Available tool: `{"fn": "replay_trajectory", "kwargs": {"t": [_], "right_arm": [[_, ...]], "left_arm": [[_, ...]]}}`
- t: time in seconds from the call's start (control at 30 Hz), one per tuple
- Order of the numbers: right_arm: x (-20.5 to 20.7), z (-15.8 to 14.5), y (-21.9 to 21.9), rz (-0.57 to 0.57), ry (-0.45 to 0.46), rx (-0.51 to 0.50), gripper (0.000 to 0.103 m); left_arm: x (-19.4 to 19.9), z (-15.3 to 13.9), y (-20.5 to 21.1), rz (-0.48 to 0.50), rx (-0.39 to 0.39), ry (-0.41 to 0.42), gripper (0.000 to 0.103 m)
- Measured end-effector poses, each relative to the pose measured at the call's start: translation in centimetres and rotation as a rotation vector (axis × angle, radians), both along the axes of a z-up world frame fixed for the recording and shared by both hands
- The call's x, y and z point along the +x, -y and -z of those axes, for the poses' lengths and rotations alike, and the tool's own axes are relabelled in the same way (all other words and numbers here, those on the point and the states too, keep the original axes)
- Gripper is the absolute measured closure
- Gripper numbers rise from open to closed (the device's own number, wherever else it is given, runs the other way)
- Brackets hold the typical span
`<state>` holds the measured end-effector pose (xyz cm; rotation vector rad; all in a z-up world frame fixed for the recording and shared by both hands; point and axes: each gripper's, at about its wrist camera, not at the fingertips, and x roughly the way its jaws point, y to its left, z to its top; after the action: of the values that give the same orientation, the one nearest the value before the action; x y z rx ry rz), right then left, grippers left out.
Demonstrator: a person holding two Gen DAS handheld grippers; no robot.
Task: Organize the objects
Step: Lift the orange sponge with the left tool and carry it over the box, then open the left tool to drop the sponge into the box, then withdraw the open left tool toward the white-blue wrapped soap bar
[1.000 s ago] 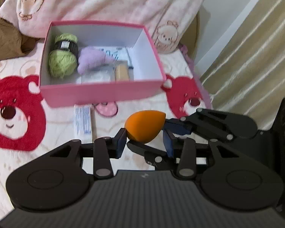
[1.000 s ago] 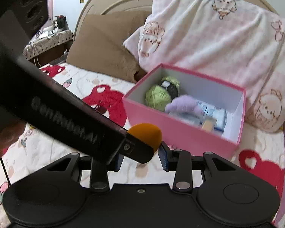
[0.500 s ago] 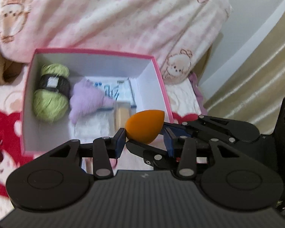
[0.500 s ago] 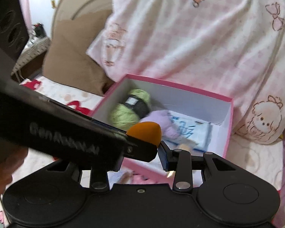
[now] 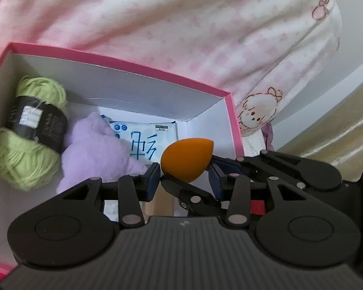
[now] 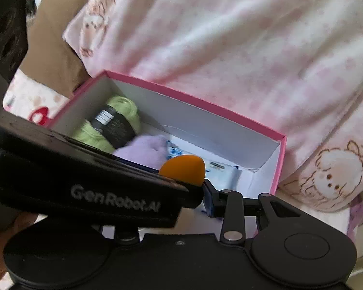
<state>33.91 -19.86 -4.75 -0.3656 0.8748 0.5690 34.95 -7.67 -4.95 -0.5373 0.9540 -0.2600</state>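
An orange egg-shaped sponge [image 5: 186,158] is held between both grippers over the open pink box [image 5: 123,66]. My left gripper [image 5: 184,178] and my right gripper [image 6: 185,194] are crossed and both close on the sponge [image 6: 182,169]. My right gripper's arm shows across the left wrist view [image 5: 290,169]; my left gripper's body covers the left of the right wrist view [image 6: 96,193]. The box [image 6: 205,104] holds a green yarn ball [image 5: 29,149], a purple fluffy item [image 5: 96,149] and a white wipes packet [image 5: 145,140].
A pink patterned pillow [image 5: 181,24] lies right behind the box. A brown pillow [image 6: 53,48] is at the back left. A beige curtain [image 5: 338,140] hangs at the right. The bed cover with red bears [image 6: 36,106] lies around the box.
Both grippers have carried the orange sponge forward from over the bed cover in front of the box to above the box's right half. The box now looks much closer.
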Motion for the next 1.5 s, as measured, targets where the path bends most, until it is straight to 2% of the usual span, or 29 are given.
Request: {"fn": "replay_trajectory", "kwargs": {"t": [0.07,0.43,0.57,0.73,0.87,1.03,1.17,1.5], "right_arm": [[0.5,0.3,-0.2,-0.015,0.012,-0.03,0.061],[3.0,2.4,-0.6,0.003,-0.039,0.004,0.06],[3.6,3.1,-0.8,-0.003,-0.086,0.012,0.059],[4.4,4.0,-0.4,0.042,-0.134,0.067,0.058],[4.3,4.1,-0.1,0.067,-0.137,0.078,0.051],[3.1,2.5,0.6,0.059,-0.118,0.085,0.048],[0.7,0.4,1.6,0.03,-0.089,0.107,0.041],[-6.4,-5.3,4.0,-0.02,-0.014,0.126,0.037]], "left_arm": [[0.5,0.3,0.0,-0.002,-0.003,-0.005,0.061],[1.3,1.4,-0.7,-0.048,0.031,-0.017,0.06],[-0.1,0.6,-1.2,-0.025,0.065,0.066,0.06],[-0.8,0.3,-2.1,-0.036,0.051,0.054,0.059],[-1.1,0.2,-2.5,-0.045,0.07,0.06,0.057],[-1.9,-0.3,-2.6,-0.014,0.1,0.068,0.046],[-3.1,-1.6,-2.4,0.011,0.151,0.065,0.046],[-8.5,-5.6,-1.9,0.13,0.205,0.065,0.041]]}}
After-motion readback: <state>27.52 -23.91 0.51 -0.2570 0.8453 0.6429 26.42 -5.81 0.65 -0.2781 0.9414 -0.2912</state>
